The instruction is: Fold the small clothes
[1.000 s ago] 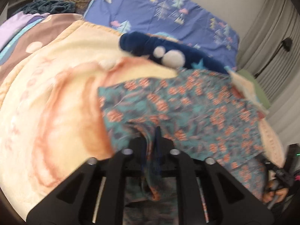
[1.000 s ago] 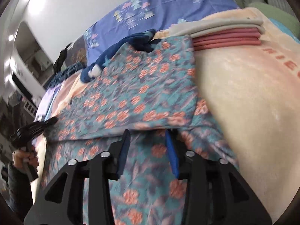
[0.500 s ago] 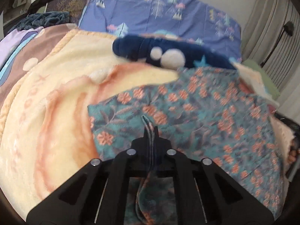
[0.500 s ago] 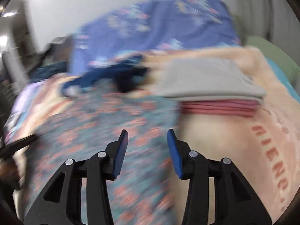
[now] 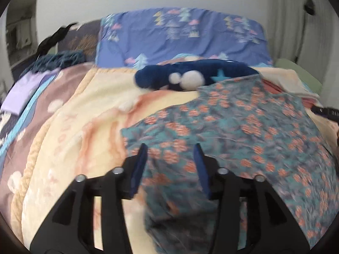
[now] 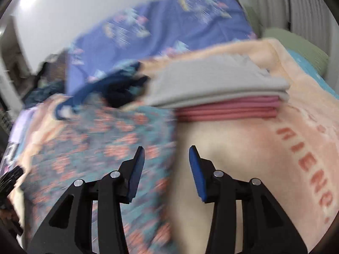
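Left wrist view: the left gripper (image 5: 170,147) is spreading its jaws above the teal cotton garment with orange flowers (image 5: 243,131), nothing pinched, the cloth lying flat on the cream plush blanket (image 5: 70,131). The right gripper (image 6: 167,149) hangs over that garment's right edge, jaws apart and empty, with the folded grey-and-pink stack (image 6: 222,97) beyond.

Thin woven cloth, matt and lightly creased, is seen in the floral garment (image 5: 243,131). A plush, fleecy nap is shown by the peach blanket (image 5: 70,139). Smooth printed cotton is presented by the blue pillow (image 5: 182,36). Fuzzy pile is displayed on the navy plush garment (image 5: 190,76). Matt black plastic with bright metal screws is worn by the left gripper (image 5: 170,148).
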`<action>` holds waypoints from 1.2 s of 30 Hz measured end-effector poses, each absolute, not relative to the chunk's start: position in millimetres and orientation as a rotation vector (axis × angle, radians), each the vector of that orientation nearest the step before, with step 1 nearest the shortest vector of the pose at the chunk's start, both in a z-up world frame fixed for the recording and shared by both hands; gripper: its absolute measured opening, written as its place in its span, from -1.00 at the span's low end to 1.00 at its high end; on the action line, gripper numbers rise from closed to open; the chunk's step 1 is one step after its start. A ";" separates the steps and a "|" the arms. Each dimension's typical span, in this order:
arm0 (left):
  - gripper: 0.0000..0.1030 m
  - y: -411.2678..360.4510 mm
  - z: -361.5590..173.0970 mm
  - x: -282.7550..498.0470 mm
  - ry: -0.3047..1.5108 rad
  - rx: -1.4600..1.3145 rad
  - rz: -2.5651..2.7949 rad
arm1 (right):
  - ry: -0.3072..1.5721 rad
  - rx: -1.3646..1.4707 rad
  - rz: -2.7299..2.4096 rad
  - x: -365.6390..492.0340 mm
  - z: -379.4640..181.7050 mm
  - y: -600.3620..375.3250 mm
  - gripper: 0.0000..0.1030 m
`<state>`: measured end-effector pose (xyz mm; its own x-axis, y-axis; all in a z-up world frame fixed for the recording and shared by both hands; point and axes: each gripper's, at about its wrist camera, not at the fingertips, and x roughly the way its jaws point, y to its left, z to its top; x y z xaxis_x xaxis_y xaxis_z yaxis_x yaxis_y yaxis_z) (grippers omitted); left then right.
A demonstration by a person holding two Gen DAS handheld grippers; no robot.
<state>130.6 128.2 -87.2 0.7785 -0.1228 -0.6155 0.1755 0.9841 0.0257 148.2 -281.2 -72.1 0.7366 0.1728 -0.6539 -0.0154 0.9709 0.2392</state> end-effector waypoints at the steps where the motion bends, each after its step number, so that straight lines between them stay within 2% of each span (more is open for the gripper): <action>1: 0.24 121.6 -92.1 128.4 0.671 0.123 -0.163 | 0.817 0.119 0.043 148.0 -84.6 -270.1 -0.14; 2: 0.28 113.2 -106.6 129.2 0.713 0.184 -0.151 | 0.899 0.009 -0.022 152.3 -104.9 -262.2 -0.14; 3: 0.31 107.7 -123.0 133.5 0.769 0.234 -0.131 | 0.900 -0.011 -0.012 152.3 -116.0 -262.4 -0.04; 4: 0.32 105.8 -135.8 135.3 0.806 0.255 -0.120 | 0.892 0.024 -0.006 150.9 -116.7 -266.5 -0.03; 6: 0.32 111.2 -122.2 121.4 0.764 0.221 -0.087 | 0.868 0.120 -0.003 140.9 -103.4 -277.7 -0.03; 8: 0.50 121.5 -100.9 97.9 0.708 0.161 -0.084 | 0.832 0.153 0.030 121.5 -87.6 -284.9 -0.03; 12: 0.51 146.0 -95.4 51.1 0.732 0.042 -0.204 | 0.811 0.168 0.148 75.4 -78.9 -298.4 -0.03; 15: 0.49 162.8 -113.9 19.8 0.824 -0.039 -0.302 | 0.847 0.216 0.253 37.4 -88.3 -308.6 -0.08; 18: 0.28 165.4 -131.0 -7.3 0.891 -0.099 -0.405 | 0.901 0.225 0.294 2.3 -104.4 -317.5 -0.18; 22: 0.18 156.4 -131.2 -30.7 0.895 -0.093 -0.478 | 0.911 0.291 0.340 -34.8 -114.3 -328.8 -0.20; 27: 0.18 147.6 -135.2 -65.1 0.925 -0.064 -0.514 | 0.907 0.312 0.390 -84.2 -116.2 -333.8 -0.20; 36: 0.18 157.3 -141.7 -132.6 0.889 -0.191 -0.591 | 0.857 0.373 0.501 -142.6 -125.6 -340.5 -0.20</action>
